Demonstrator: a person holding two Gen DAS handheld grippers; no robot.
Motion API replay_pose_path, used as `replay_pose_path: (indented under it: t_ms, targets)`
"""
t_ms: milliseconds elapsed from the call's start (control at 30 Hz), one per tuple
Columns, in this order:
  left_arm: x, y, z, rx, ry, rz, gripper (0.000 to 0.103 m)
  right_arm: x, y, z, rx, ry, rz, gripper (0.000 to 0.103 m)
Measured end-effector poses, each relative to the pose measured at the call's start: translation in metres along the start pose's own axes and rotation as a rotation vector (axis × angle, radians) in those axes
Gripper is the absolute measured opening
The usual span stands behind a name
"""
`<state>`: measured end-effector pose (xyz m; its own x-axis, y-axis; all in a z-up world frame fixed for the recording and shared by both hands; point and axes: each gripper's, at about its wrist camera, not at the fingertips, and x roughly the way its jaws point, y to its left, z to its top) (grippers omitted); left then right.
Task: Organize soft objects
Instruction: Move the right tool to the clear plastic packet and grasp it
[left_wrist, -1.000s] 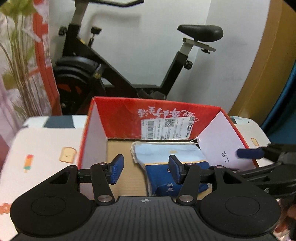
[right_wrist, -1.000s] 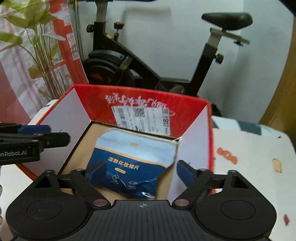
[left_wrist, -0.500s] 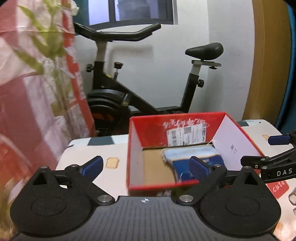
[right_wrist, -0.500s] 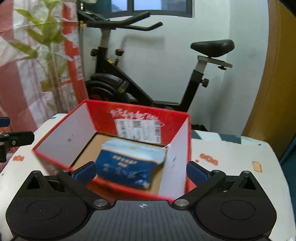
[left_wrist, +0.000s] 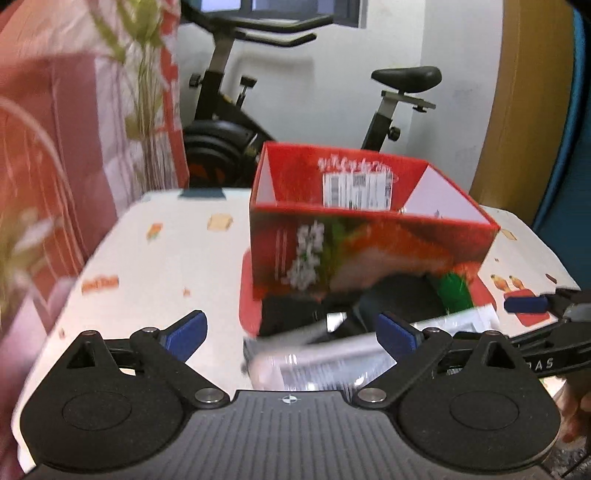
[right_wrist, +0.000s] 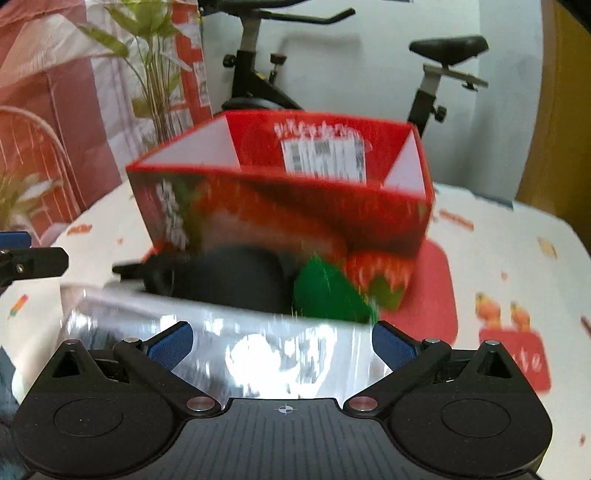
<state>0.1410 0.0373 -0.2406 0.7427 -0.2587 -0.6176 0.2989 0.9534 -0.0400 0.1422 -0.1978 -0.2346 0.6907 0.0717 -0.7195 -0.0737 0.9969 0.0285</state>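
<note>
A red cardboard box (left_wrist: 369, 243) with a strawberry print stands on the table; it also shows in the right wrist view (right_wrist: 288, 221). Its inside is hidden from here. A clear shiny plastic pack (right_wrist: 229, 339) lies on the table in front of the box, with dark items (right_wrist: 229, 277) behind it; it also shows blurred in the left wrist view (left_wrist: 332, 358). My left gripper (left_wrist: 291, 332) is open and empty, left of the pack. My right gripper (right_wrist: 280, 341) is open and empty, just above the pack.
The table has a white cloth with small prints (left_wrist: 147, 258). A red mat (right_wrist: 432, 291) lies under the box. An exercise bike (left_wrist: 240, 110) stands behind the table. A pink curtain and plant (right_wrist: 74, 110) are at the left.
Both grippers have pulled back and down from the box. The blue wipes pack inside it is out of sight. The left gripper opened wide a second ago.
</note>
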Motion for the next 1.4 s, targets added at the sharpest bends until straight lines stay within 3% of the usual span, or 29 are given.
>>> replay_pose_path:
  t_ms: [267,433,533,600,700,967,1400]
  targets:
    - [-0.005,-0.002,-0.031,-0.020,-0.009,0.042,0.095,-0.007,-0.011,-0.050,0.038,-0.036,-0.012,0.103]
    - [-0.006,-0.009,-0.041,-0.001,-0.007,0.054,0.090,-0.005,-0.017,-0.060,0.066,-0.045,-0.004,0.103]
    - [-0.008,-0.010,-0.043,-0.001,-0.004,0.035,0.077,-0.005,-0.012,-0.061,0.038,-0.068,0.004,0.103]
    - [-0.007,-0.009,-0.043,-0.012,0.010,0.033,0.058,-0.006,-0.007,-0.062,0.008,-0.083,0.018,0.103]
    - [-0.003,-0.003,-0.045,-0.047,0.034,0.001,0.045,-0.005,-0.003,-0.061,-0.018,-0.085,0.046,0.103]
    - [0.020,0.001,-0.061,-0.085,0.142,-0.051,0.042,0.005,-0.008,-0.065,0.028,-0.044,0.071,0.103]
    - [0.034,0.008,-0.066,-0.140,0.165,-0.086,0.042,0.009,-0.014,-0.068,0.081,-0.029,0.105,0.103]
